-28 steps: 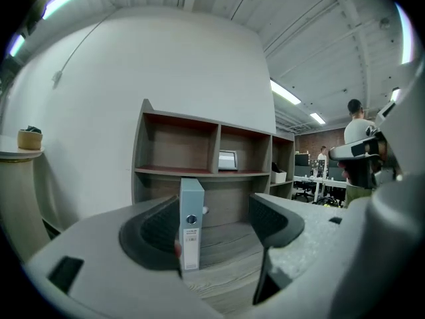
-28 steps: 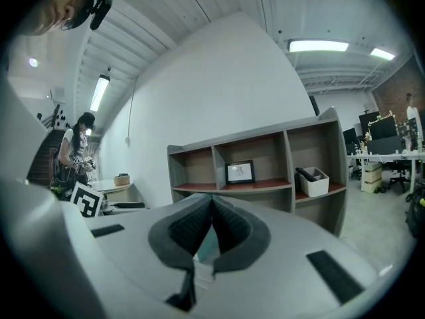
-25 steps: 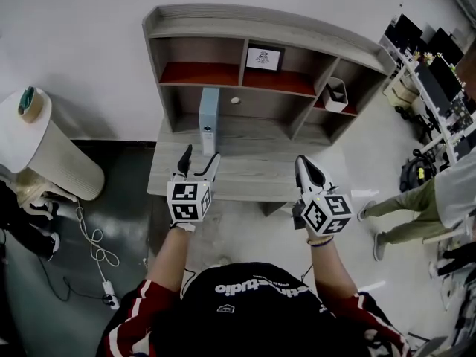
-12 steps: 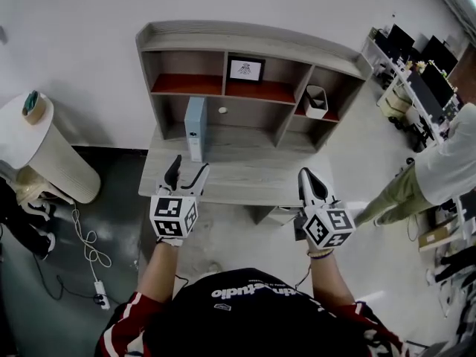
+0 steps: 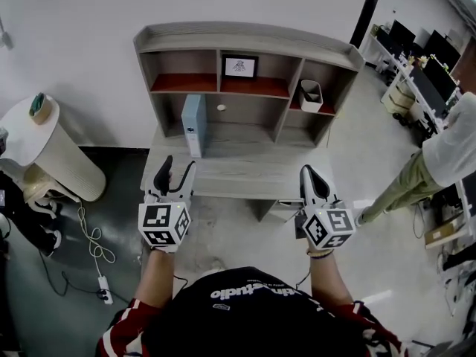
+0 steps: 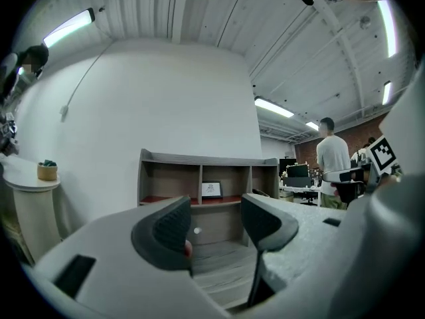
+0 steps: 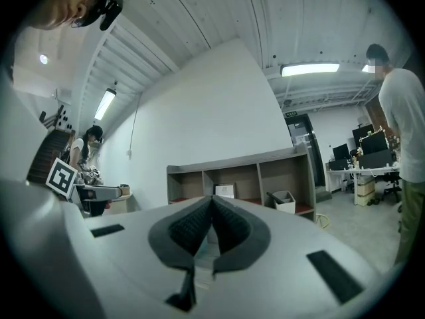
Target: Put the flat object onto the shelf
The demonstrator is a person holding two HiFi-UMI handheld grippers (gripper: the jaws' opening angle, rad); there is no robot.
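The flat object, a pale blue slab (image 5: 194,123), stands upright on its edge in the lower left bay of the grey shelf unit (image 5: 245,36). My left gripper (image 5: 177,166) hovers at the desk's front left edge, well short of the slab. Its jaws are closing, with a wide gap and nothing between them. Through that gap in the left gripper view (image 6: 214,221) I see the shelf; the slab is hidden behind the left finger (image 6: 166,231). My right gripper (image 5: 311,177) is at the desk's front right edge, shut and empty (image 7: 212,208).
A framed picture (image 5: 239,66) sits in the upper middle bay and a white bin (image 5: 311,95) on the right ledge. A round white stand (image 5: 52,151) is on the left, with a cable (image 5: 93,244) on the floor. A person (image 5: 439,162) stands at the right.
Both grippers have drawn back from the shelf toward me. The left one has moved away from the slab to the desk's front edge, and its jaws have narrowed a little.
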